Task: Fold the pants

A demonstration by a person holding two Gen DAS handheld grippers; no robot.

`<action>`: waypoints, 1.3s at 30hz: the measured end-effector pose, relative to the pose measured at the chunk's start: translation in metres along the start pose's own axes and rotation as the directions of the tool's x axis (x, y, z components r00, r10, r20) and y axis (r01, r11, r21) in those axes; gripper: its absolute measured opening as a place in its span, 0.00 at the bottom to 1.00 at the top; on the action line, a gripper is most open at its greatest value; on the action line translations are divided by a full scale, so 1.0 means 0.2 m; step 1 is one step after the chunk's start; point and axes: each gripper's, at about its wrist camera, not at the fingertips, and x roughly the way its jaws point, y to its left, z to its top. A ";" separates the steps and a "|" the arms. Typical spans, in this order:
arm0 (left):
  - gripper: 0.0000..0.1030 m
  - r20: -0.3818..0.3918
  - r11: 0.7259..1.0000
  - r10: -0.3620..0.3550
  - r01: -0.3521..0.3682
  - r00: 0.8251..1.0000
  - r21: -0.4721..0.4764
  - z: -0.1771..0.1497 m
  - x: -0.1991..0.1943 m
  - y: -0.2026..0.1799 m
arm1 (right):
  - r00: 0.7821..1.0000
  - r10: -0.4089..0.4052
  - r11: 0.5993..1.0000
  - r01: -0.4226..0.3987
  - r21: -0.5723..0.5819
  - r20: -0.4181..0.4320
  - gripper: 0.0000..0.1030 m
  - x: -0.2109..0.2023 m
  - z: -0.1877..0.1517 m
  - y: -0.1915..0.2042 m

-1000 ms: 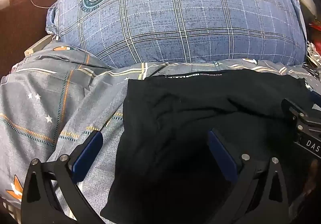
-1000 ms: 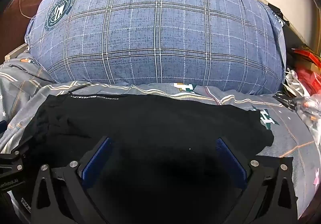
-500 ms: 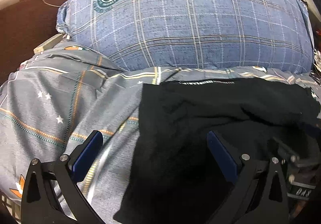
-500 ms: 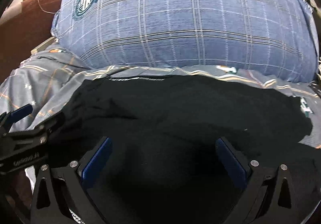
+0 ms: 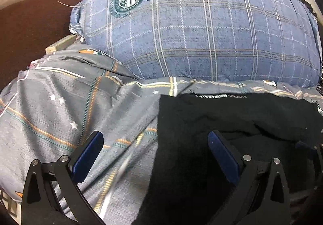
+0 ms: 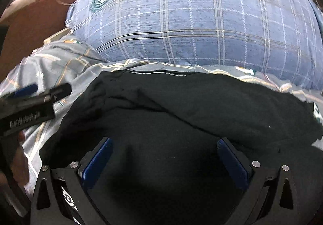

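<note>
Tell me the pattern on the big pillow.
Blue plaid pillow with a round crest; clearest in the left wrist view.

The pants (image 5: 232,124) lie folded on the bedsheet (image 5: 80,108), directly in front of the pillow (image 5: 201,33). A cushion (image 5: 30,23) sits left of the pillow. The left gripper (image 5: 155,150) straddles the pants' left edge; the right gripper (image 6: 164,156) is over the pants, apparently above their middle. Both sets of jaws stand wide apart.
</note>
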 end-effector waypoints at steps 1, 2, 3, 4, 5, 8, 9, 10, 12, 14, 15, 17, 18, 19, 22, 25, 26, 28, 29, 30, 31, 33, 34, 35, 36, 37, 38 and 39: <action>1.00 0.000 1.000 0.004 -0.004 1.000 -0.005 0.01 0.00 0.01 | 1.000 -0.005 1.000 0.005 -0.022 0.008 1.00 -0.01 0.00 0.02; 1.00 -0.001 1.000 0.005 -0.005 1.000 -0.012 0.01 0.01 0.02 | 1.000 -0.008 0.999 0.009 -0.045 0.019 1.00 -0.01 0.00 0.05; 1.00 -0.004 1.000 0.012 -0.012 1.000 -0.016 0.01 0.02 0.04 | 1.000 -0.010 0.998 0.011 -0.058 0.025 1.00 -0.02 0.00 0.06; 1.00 -0.014 1.000 0.025 -0.025 1.000 -0.018 0.01 0.03 0.05 | 0.999 -0.011 0.997 0.013 -0.073 0.031 1.00 -0.02 -0.01 0.08; 1.00 -0.021 0.999 0.038 -0.038 0.999 -0.017 0.01 0.04 0.06 | 0.999 -0.012 0.996 0.015 -0.087 0.038 1.00 -0.03 -0.01 0.09; 1.00 -0.040 0.998 0.066 -0.067 0.997 -0.021 0.03 0.07 0.11 | 0.998 -0.018 0.995 0.023 -0.095 0.055 1.00 -0.05 0.00 0.08; 1.00 -0.042 0.996 0.079 -0.081 0.996 -0.027 0.03 0.08 0.13 | 0.998 -0.020 0.996 0.025 -0.085 0.061 1.00 -0.06 0.01 0.06; 1.00 -0.040 0.995 0.090 -0.091 0.995 -0.027 0.04 0.08 0.14 | 0.998 -0.022 0.997 0.027 -0.069 0.066 1.00 -0.07 0.02 0.04; 1.00 -0.055 0.993 0.106 -0.109 0.993 -0.052 0.07 0.12 0.20 | 0.996 -0.038 0.999 0.041 -0.035 0.082 1.00 -0.09 0.05 -0.03; 1.00 -0.076 0.990 0.104 -0.111 0.992 -0.085 0.07 0.15 0.24 | 0.992 -0.071 0.997 0.071 0.006 0.103 1.00 -0.12 0.08 -0.13; 1.00 -0.088 0.988 0.110 -0.118 0.990 -0.099 0.09 0.18 0.27 | 0.990 -0.084 0.996 0.082 0.021 0.110 1.00 -0.13 0.09 -0.17; 1.00 -0.103 0.985 0.121 -0.132 0.987 -0.110 0.10 0.22 0.30 | 0.985 -0.119 0.992 0.114 0.053 0.123 1.00 -0.15 0.10 -0.27; 1.00 -0.109 0.984 0.126 -0.138 0.986 -0.113 0.11 0.24 0.31 | 0.981 -0.143 0.988 0.135 0.070 0.130 1.00 -0.16 0.11 -0.33; 1.00 -0.114 0.984 0.129 -0.142 0.985 -0.111 0.12 0.26 0.31 | 0.977 -0.165 0.984 0.155 0.086 0.134 1.00 -0.16 0.12 -0.39; 1.00 -0.123 0.986 0.131 -0.142 0.984 -0.092 0.14 0.32 0.29 | 0.964 -0.228 0.967 0.208 0.145 0.138 1.00 -0.18 0.12 -0.58; 1.00 -0.147 0.992 0.090 -0.102 0.985 -0.072 0.19 0.41 0.26 | 0.956 -0.261 0.951 0.230 0.207 0.137 1.00 -0.20 0.13 -0.78; 1.00 -0.163 0.994 0.061 -0.075 0.985 -0.078 0.21 0.45 0.26 | 0.954 -0.268 0.945 0.233 0.229 0.136 1.00 -0.21 0.14 -0.86; 1.00 -0.188 0.996 0.028 -0.044 0.982 -0.083 0.24 0.51 0.25 | 0.947 -0.291 0.934 0.250 0.254 0.137 1.00 -0.22 0.16 -0.98; 1.00 -0.208 0.997 0.003 -0.020 0.978 -0.081 0.26 0.56 0.23 | 0.945 -0.300 0.928 0.257 0.271 0.130 1.00 -0.23 0.17 -1.06; 1.00 -0.230 0.997 -0.011 -0.007 0.973 -0.077 0.27 0.60 0.22 | 0.946 -0.300 0.924 0.256 0.284 0.124 1.00 -0.23 0.18 -1.12; 1.00 -0.249 0.997 -0.020 0.001 0.968 -0.078 0.28 0.64 0.20 | 0.948 -0.296 0.919 0.250 0.306 0.116 1.00 -0.24 0.19 -1.19; 1.00 -0.301 0.994 -0.072 0.045 0.951 -0.095 0.29 0.73 0.18 | 0.956 -0.280 0.905 0.230 0.358 0.093 1.00 -0.24 0.20 -1.35; 1.00 -0.331 0.990 -0.119 0.087 0.936 -0.109 0.28 0.77 0.15 | 0.962 -0.263 0.900 0.215 0.379 0.079 1.00 -0.23 0.20 -1.42; 1.00 -0.351 0.985 -0.157 0.122 0.923 -0.118 0.29 0.81 0.13 | 0.968 -0.243 0.895 0.198 0.400 0.065 0.99 -0.23 0.20 -1.49; 1.00 -0.357 0.981 -0.185 0.152 0.916 -0.119 0.29 0.82 0.10 | 0.972 -0.230 0.887 0.185 0.423 0.058 0.98 -0.22 0.19 -1.56; 1.00 -0.359 0.978 -0.205 0.175 0.911 -0.114 0.29 0.84 0.08 | 0.974 -0.222 0.879 0.176 0.444 0.054 0.97 -0.21 0.18 -1.60; 1.00 -0.361 0.974 -0.224 0.199 0.905 -0.106 0.29 0.85 0.06 | 0.977 -0.210 0.862 0.163 0.480 0.046 0.93 -0.19 0.17 -1.67; 1.00 -0.362 0.970 -0.242 0.221 0.900 -0.098 0.30 0.85 0.04 | 0.979 -0.198 0.853 0.151 0.500 0.041 0.87 -0.18 0.16 -1.70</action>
